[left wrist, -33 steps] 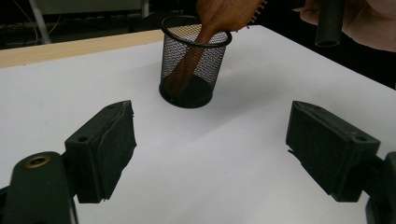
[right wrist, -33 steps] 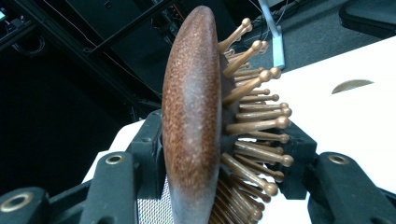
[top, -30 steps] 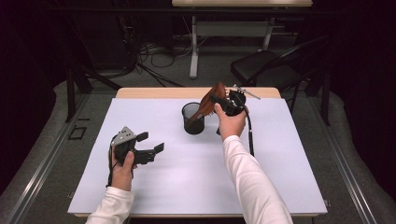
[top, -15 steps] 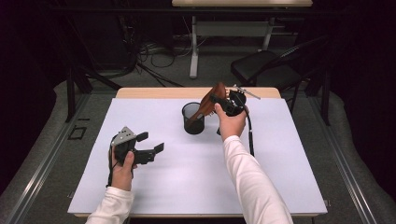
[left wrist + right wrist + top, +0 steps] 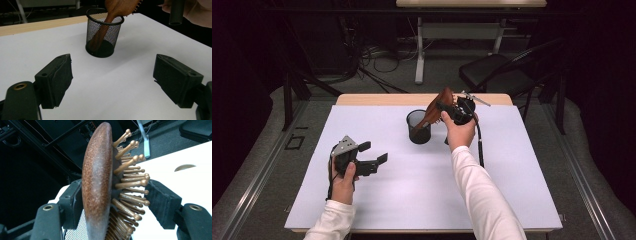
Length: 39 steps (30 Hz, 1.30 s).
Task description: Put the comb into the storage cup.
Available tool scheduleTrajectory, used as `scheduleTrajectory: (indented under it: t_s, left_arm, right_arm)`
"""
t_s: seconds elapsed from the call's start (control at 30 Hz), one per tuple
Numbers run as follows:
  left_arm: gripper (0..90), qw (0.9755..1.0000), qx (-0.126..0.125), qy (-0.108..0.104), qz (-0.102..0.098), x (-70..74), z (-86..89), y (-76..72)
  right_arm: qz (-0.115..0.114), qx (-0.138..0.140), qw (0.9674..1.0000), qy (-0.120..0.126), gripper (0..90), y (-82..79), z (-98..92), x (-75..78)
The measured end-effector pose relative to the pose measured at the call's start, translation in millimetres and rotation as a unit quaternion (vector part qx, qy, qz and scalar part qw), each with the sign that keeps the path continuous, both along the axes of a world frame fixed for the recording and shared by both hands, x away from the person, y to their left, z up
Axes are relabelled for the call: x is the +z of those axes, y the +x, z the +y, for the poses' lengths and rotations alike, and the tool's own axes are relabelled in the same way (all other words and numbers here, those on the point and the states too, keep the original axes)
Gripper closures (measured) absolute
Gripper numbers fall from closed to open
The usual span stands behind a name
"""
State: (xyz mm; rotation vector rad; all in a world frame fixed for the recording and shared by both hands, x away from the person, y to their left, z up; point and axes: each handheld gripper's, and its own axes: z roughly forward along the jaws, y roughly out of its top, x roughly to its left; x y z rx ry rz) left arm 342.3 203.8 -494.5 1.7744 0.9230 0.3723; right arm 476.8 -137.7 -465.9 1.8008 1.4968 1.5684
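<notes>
At twelve o'clock, the right gripper (image 5: 447, 107), jaws just opening, flanks the wooden hairbrush (image 5: 435, 111) standing in the mesh cup (image 5: 418, 127); at eight o'clock, the left gripper (image 5: 374, 155) gapes empty.

— What's that brown wooden hairbrush (image 5: 96, 187) like between the pads of my right claw (image 5: 120, 202)?

— Speckled reddish wood, smooth with a soft sheen on its back; its round-tipped pins (image 5: 130, 182) look like polished golden wood or plastic, I cannot tell which.

— And the black round wire-mesh cup (image 5: 103, 35)?

— Fine metal mesh, matt black, with a smoother solid rim.

— My left claw (image 5: 117, 80)?

— Matt black plastic bodies with rough, grainy rubbery pads (image 5: 62, 80) and a brass-coloured metal screw eye.

— The bench (image 5: 412, 190)?

— A smooth, matt white sheet with a pale wood edge at the far side.
</notes>
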Motion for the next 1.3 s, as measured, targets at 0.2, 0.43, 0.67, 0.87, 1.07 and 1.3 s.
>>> scheduleTrajectory:
  t_s: [0.2, 0.43, 0.67, 0.87, 1.07, 1.3]
  left_arm:
    - [15.8, 1.0000, -0.001, 0.001, 0.000, 0.0, -0.3, 0.0]
    - [15.8, 1.0000, 0.000, 0.001, 0.000, 0.0, -0.2, 0.0]
    - [15.8, 1.0000, -0.001, 0.001, 0.000, -0.1, -0.5, 0.0]
    - [15.8, 1.0000, -0.001, 0.002, 0.000, -0.4, -1.4, -0.1]
    - [15.8, 1.0000, -0.001, 0.004, 0.001, -0.7, -1.5, 0.1]
    - [15.8, 1.0000, -0.001, 0.004, 0.002, -1.0, -1.8, 0.2]
  right_arm:
    - [-0.008, -0.002, 0.9999, -0.009, 30.2, -0.6, 0.3, 1.3]
    - [-0.014, -0.003, 0.9999, -0.005, 29.9, -1.2, 0.5, 3.2]
    - [-0.019, -0.004, 0.9998, -0.010, 28.9, -2.0, -1.3, 7.5]
    - [-0.026, -0.008, 0.9996, -0.007, 28.4, -2.9, -3.8, 12.7]
    - [-0.033, -0.005, 0.9994, -0.010, 28.4, -4.7, -6.5, 17.8]
    - [-0.042, -0.008, 0.9991, -0.006, 28.4, -6.0, -10.5, 25.1]
